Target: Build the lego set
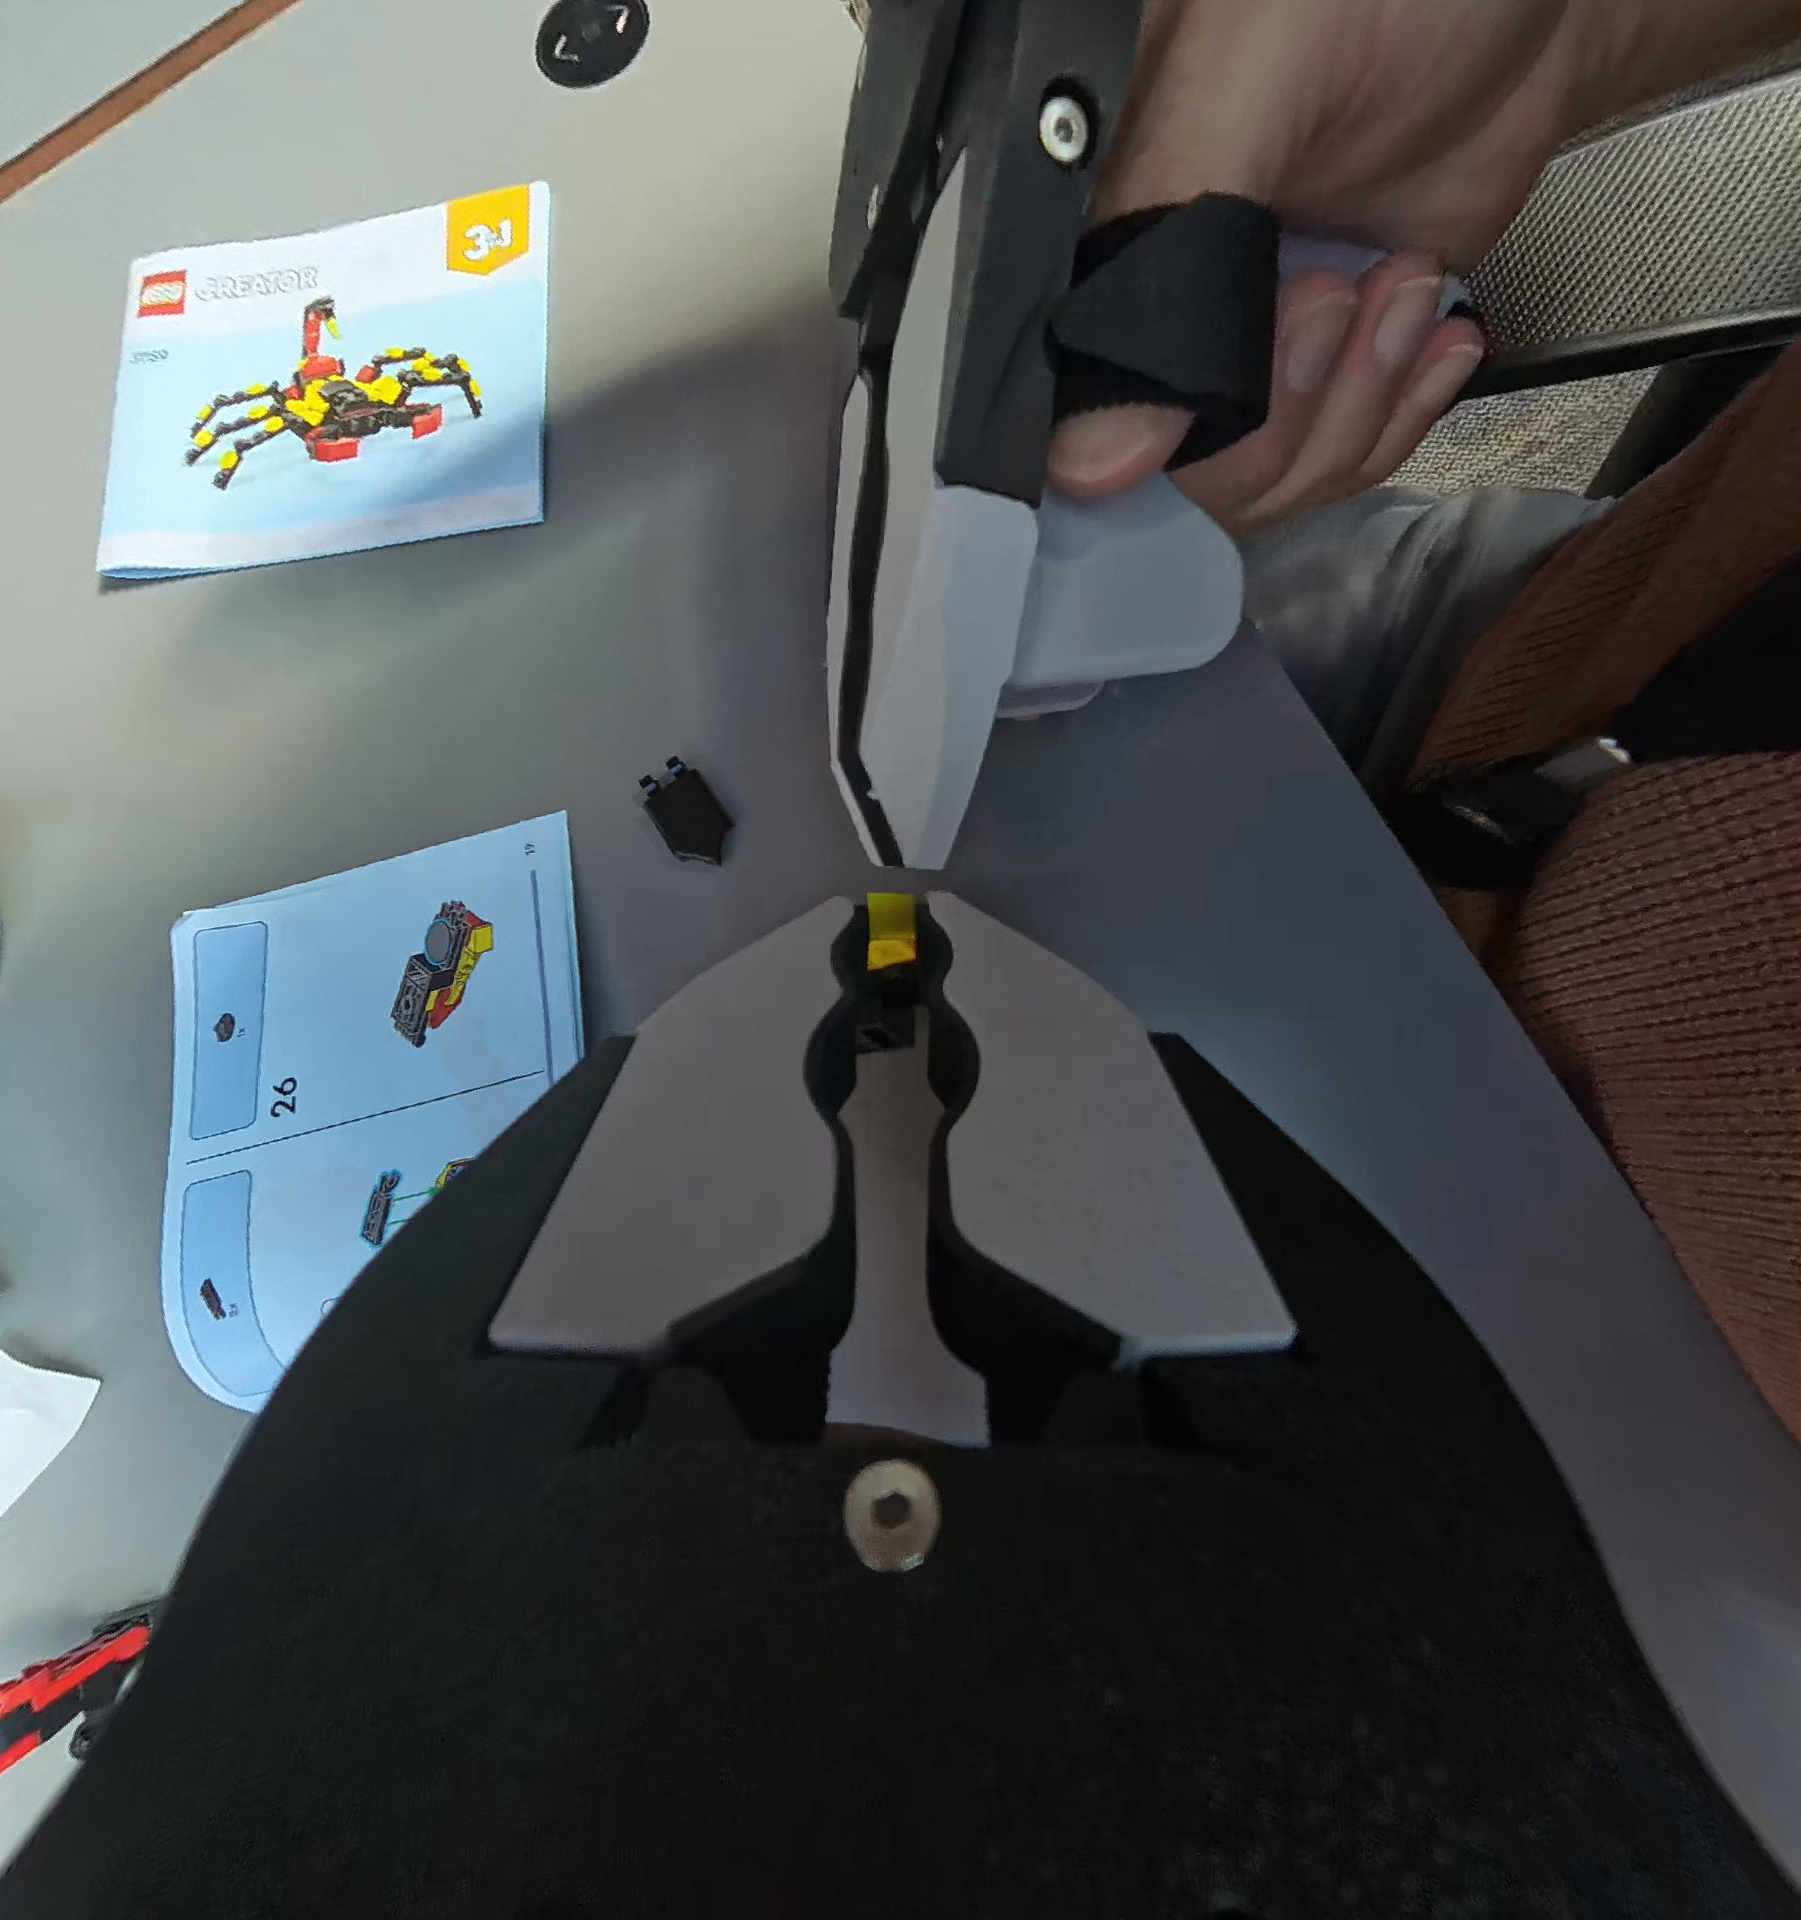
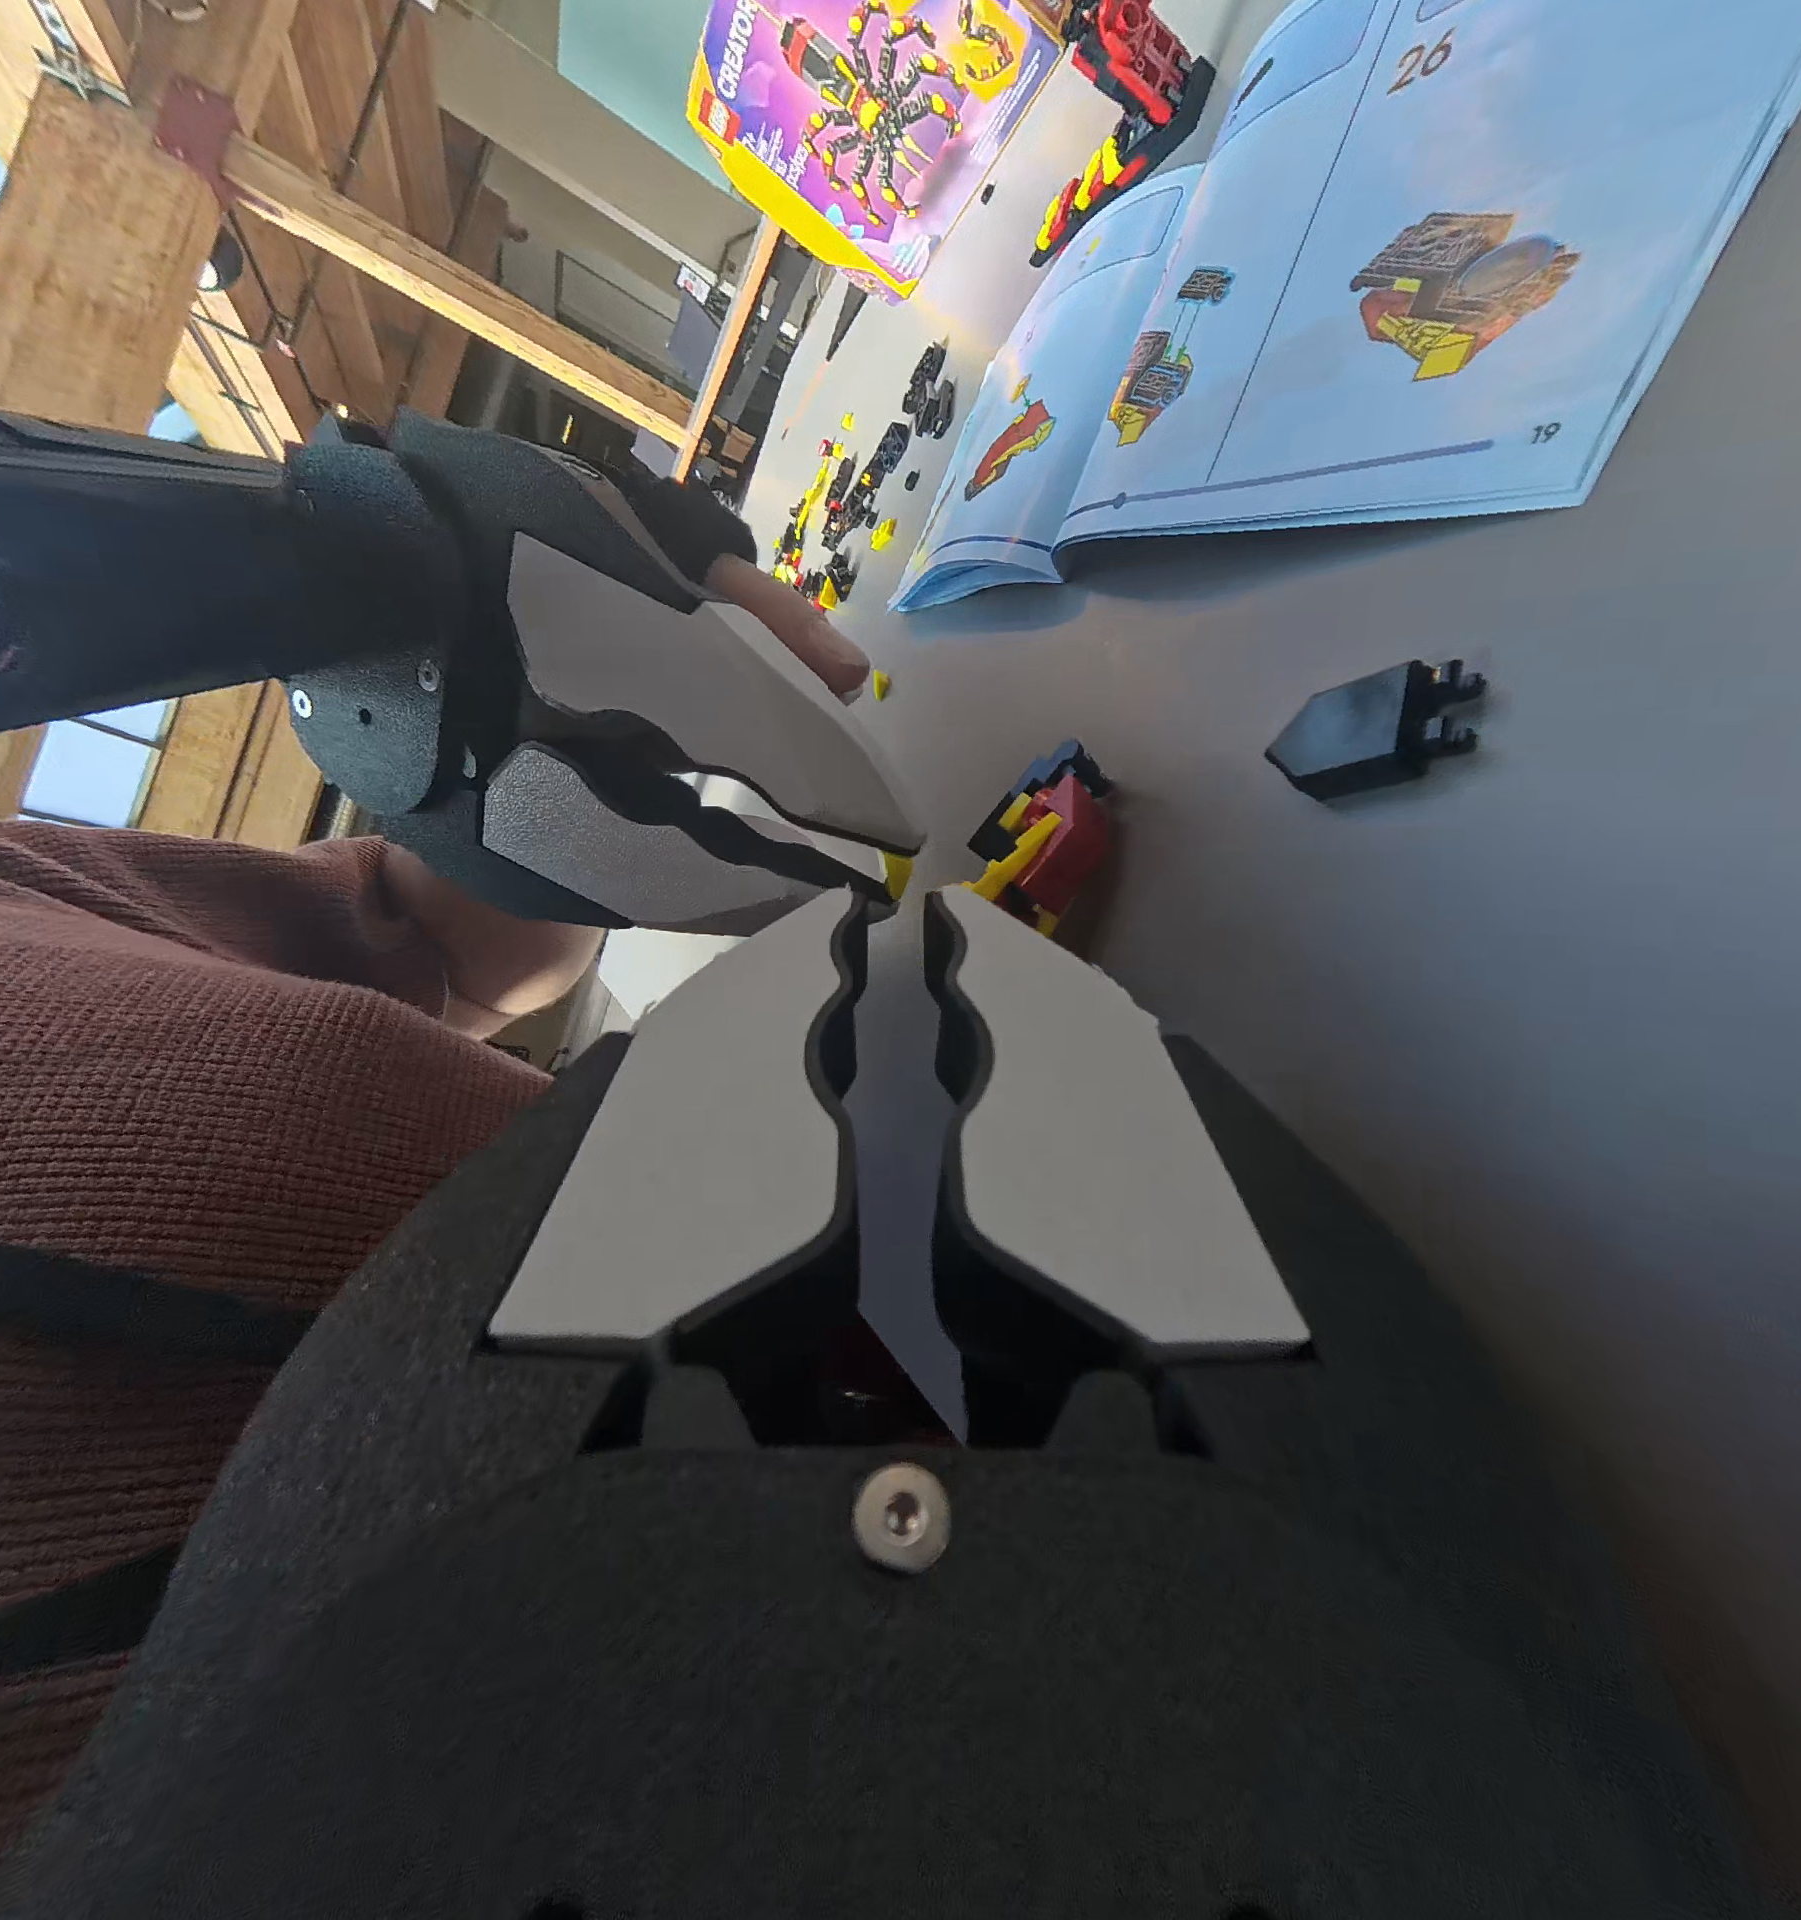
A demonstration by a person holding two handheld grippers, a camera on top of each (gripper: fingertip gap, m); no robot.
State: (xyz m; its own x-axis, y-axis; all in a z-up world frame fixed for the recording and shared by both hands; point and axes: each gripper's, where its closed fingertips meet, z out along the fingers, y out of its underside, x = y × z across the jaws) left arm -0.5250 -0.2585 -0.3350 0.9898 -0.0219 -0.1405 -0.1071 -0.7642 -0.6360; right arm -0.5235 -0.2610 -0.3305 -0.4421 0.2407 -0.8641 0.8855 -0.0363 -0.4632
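My left gripper [image 1: 891,920] is shut on a small yellow and black lego piece [image 1: 891,951], held above the grey table [image 1: 563,675]. In the right wrist view it comes in from the left [image 2: 901,860] with the yellow piece [image 2: 896,875] at its tip. My right gripper [image 2: 893,906] is open by a narrow gap with nothing between its fingers. Its tips almost touch the yellow piece, and it points down from the top in the left wrist view [image 1: 891,857]. A small red, yellow and black assembly [image 2: 1047,842] lies on the table just past the tips.
A loose black piece [image 1: 688,816] [image 2: 1379,738] lies near the open instruction booklet [image 1: 376,1081] [image 2: 1395,312]. A second booklet [image 1: 324,384] lies farther off. A red model [image 1: 34,1704] [image 2: 1124,94], the lego box [image 2: 854,125] and several loose pieces [image 2: 854,499] lie beyond. The table edge [image 1: 1447,883] and a person's lap are close. Less than 4 cm separates the two grippers' tips. From either gripper's tips it is about 25 cm to the red model [image 1: 34,1704]. Look for it in the right wrist view [image 2: 1117,56] too.
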